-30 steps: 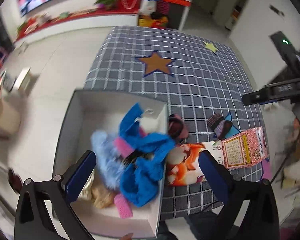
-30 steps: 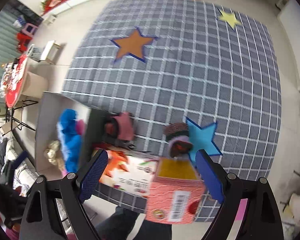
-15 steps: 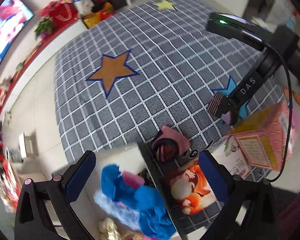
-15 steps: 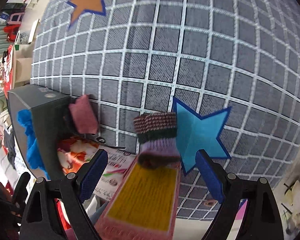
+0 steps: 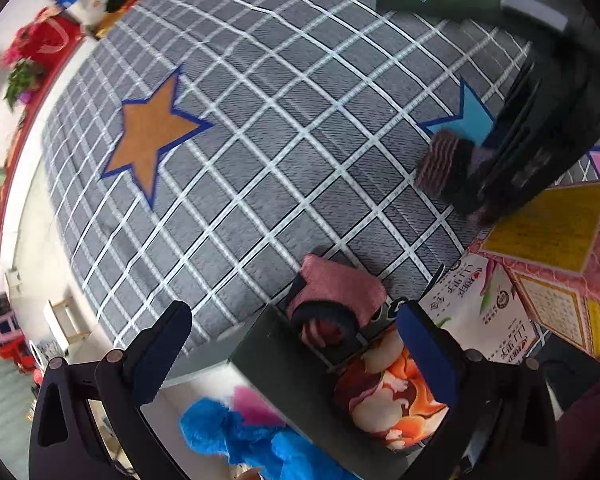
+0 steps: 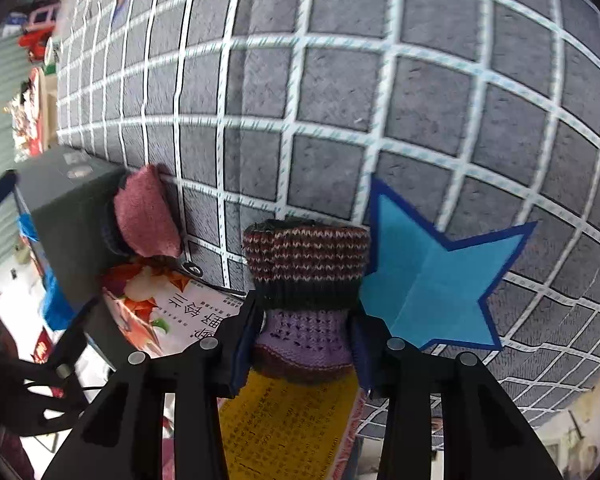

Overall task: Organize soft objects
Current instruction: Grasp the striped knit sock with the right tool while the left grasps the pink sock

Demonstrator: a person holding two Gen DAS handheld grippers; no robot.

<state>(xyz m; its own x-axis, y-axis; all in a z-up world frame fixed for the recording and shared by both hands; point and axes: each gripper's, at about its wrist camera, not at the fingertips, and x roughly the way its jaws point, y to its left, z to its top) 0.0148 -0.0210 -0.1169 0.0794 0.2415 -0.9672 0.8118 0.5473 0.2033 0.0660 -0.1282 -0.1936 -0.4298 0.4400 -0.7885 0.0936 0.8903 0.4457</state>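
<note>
Both your grippers have dropped toward the rug, and the right one's jaws have just been closing on the striped sock.

At lower left of the left view, your left gripper [image 5: 296, 364] stands wide open, holding nothing, over the box [image 5: 288, 376] edge and the pink sock [image 5: 340, 292] beside it. In the right view, lower centre, your right gripper [image 6: 302, 344] pinches the striped sock [image 6: 306, 280], which touches the blue star [image 6: 432, 280] at right.
</note>
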